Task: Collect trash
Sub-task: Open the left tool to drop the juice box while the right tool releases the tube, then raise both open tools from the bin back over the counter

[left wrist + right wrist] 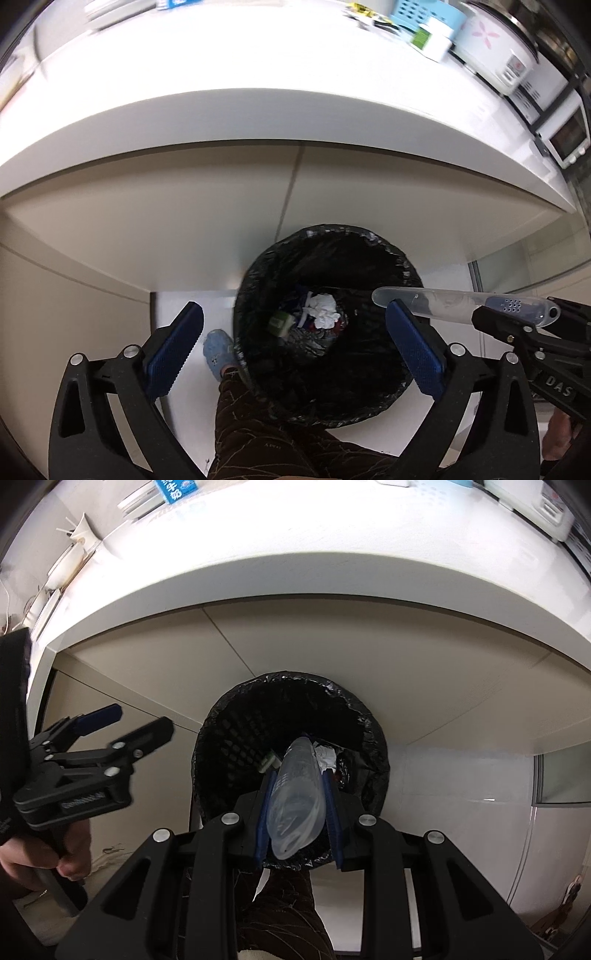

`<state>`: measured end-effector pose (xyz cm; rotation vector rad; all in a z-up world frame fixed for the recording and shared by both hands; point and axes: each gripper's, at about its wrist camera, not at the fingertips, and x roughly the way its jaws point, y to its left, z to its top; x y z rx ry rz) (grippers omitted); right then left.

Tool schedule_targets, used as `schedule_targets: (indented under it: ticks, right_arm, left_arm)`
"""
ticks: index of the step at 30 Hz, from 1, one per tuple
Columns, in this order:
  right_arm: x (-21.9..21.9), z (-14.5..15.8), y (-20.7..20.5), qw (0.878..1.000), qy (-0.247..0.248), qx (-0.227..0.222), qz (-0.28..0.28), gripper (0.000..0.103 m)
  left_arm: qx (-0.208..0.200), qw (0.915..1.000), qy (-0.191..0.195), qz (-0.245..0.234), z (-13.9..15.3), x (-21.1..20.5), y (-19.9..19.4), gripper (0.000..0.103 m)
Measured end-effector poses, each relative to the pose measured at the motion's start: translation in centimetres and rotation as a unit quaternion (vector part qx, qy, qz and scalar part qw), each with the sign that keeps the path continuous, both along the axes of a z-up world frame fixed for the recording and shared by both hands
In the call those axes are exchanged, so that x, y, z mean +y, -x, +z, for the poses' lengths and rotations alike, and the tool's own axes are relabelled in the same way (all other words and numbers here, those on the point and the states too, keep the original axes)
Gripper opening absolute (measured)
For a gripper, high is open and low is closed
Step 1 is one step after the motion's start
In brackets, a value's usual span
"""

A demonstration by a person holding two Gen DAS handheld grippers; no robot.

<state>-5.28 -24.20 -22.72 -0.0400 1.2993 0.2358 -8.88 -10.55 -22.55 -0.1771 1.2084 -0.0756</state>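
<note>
Right wrist: right hand-held gripper [297, 805] clamps plastic bottle [295, 797] over bin rim [373, 720]; left hand-held gripper [293, 343] wide, empty.

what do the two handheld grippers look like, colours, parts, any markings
Both the left gripper and the right gripper are matte black plastic frames with triangular cut-outs and round silver pivot bolts. Their fingers carry flat blue ribbed rubber pads with a toothed edge. Small white lettering marks each gripper's side. No cables show. The person wears dark brown patterned trousers and a light blue slipper.
</note>
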Motion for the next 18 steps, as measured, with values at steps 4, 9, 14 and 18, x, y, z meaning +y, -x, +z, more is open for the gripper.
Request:
schedule_targets:
  ticks: [4,9,14,18]
  right_arm:
    - [0.9,-0.9,-0.4,1.000,0.002,0.007,0.013,0.024]
    - [2.3,-1.6,-0.8,1.000,0.004,0.011,0.028,0.025]
    - [2.7,-1.6,-1.2,1.000,0.009,0.009,0.027,0.034]
    - [2.6,-1.0,-1.1,1.000,0.009,-0.001,0.018,0.050]
  left_arm:
    - [0.005,0.9999,-0.002,0.012,0.1,1.3,0.4,0.097]
    - [0.007,0.9997,-0.002,0.025,0.1,2.7,1.0,0.097]
    - [0.010,0.9995,-0.002,0.029,0.1,3.4,1.4,0.097]
    - [0.009,0.9996,-0.001,0.028,0.3,3.4,1.2,0.097]
